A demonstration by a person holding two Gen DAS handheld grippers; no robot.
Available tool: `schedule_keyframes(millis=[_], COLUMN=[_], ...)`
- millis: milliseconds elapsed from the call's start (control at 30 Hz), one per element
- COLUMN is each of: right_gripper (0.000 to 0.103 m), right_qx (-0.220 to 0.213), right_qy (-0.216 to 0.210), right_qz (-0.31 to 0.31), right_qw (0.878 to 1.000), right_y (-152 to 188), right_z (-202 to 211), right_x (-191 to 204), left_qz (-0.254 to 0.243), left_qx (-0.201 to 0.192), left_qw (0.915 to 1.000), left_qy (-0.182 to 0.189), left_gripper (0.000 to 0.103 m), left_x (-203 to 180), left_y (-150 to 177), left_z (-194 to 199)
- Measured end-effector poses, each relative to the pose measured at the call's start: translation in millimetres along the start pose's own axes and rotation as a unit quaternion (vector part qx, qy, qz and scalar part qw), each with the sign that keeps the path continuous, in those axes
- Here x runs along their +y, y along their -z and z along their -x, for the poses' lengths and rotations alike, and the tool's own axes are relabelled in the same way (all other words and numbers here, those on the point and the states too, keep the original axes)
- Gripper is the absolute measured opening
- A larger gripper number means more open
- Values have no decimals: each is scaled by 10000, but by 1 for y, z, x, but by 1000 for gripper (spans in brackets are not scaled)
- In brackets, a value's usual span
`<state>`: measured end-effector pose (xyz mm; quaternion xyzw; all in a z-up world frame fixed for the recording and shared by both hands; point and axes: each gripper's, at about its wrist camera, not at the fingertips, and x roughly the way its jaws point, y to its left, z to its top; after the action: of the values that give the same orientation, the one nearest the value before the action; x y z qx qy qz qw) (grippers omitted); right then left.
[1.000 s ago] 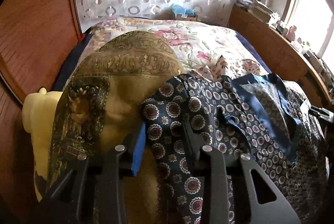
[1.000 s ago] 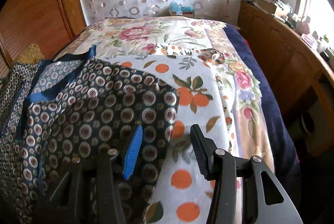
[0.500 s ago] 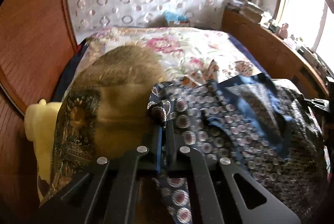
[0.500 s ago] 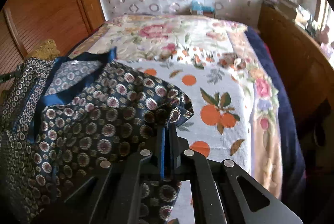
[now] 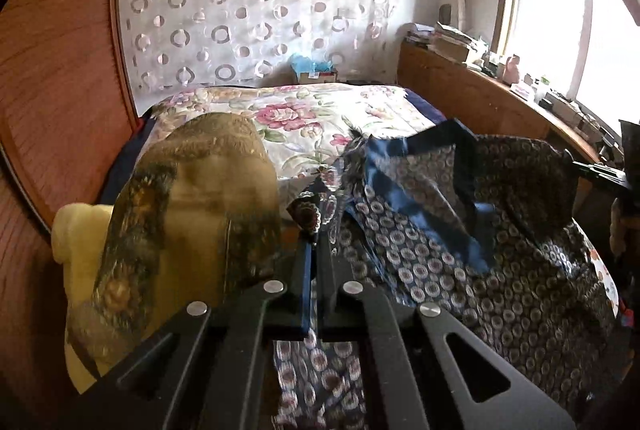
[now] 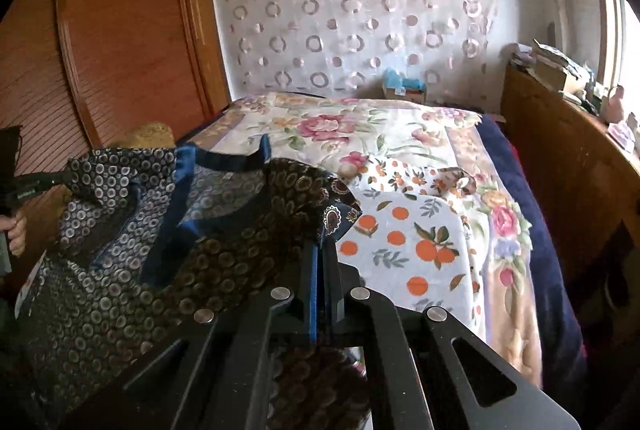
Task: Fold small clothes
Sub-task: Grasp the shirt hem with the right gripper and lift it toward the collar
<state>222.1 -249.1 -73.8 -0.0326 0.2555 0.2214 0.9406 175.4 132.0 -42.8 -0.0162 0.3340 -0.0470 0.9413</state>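
A dark navy garment (image 5: 460,230) printed with small circles and trimmed in blue hangs lifted between both grippers above the bed. My left gripper (image 5: 318,242) is shut on its left corner. In the right wrist view the same garment (image 6: 180,230) sags to the left, and my right gripper (image 6: 322,244) is shut on its right corner. The other gripper shows at each view's edge, gripping the cloth's far corner.
An olive-gold patterned cloth (image 5: 192,213) over a yellow pillow (image 5: 76,254) lies at the left. The floral bedspread (image 6: 400,133) and an orange-print towel (image 6: 412,242) lie beneath. A wooden wardrobe (image 6: 120,49) stands left, a cluttered wooden ledge (image 5: 500,97) right, a tissue box (image 5: 316,69) at the far end.
Both grippers went from open around the garment's corners to shut on them, then lifted the cloth up off the bed and forward.
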Motion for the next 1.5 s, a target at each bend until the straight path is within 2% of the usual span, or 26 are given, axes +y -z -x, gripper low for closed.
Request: schedule_keyframes(millis=[367,667,867,1000,1267,1400,1500], right_gripper=[2,2,1,1,2,2,2], right_qx=[-318,-283,-218,-131,194,463,604], right_qy=[43,59,71,135,259,280,337], right_qz=[-172,-304,-301,-263,-38,-76,-104], right_qw=[9993,9991,9993,9995,9995,9985,9976], right_y=[34,79,97,101,101,105,101], right_z=[43,86,118,134,157,153,147], right_x=[12,22,30,30,34,35,36], left_qz=[237,382,511,578,452,450,449], left_qx=[-349,-444,-612,-599,-707,-630,-541], left_qw=[9991,9982,9963,9957,9950,9949,9954], left_qy=[-3,-105,-327,-414,-541,-642,-654], left_gripper=[2,2,2,2,2,2,8], left_x=[2,11,17,20,20,21,23], left_y=[47,96,121,132,135,141,140], left_z=[50,89,122,137,172,176,173])
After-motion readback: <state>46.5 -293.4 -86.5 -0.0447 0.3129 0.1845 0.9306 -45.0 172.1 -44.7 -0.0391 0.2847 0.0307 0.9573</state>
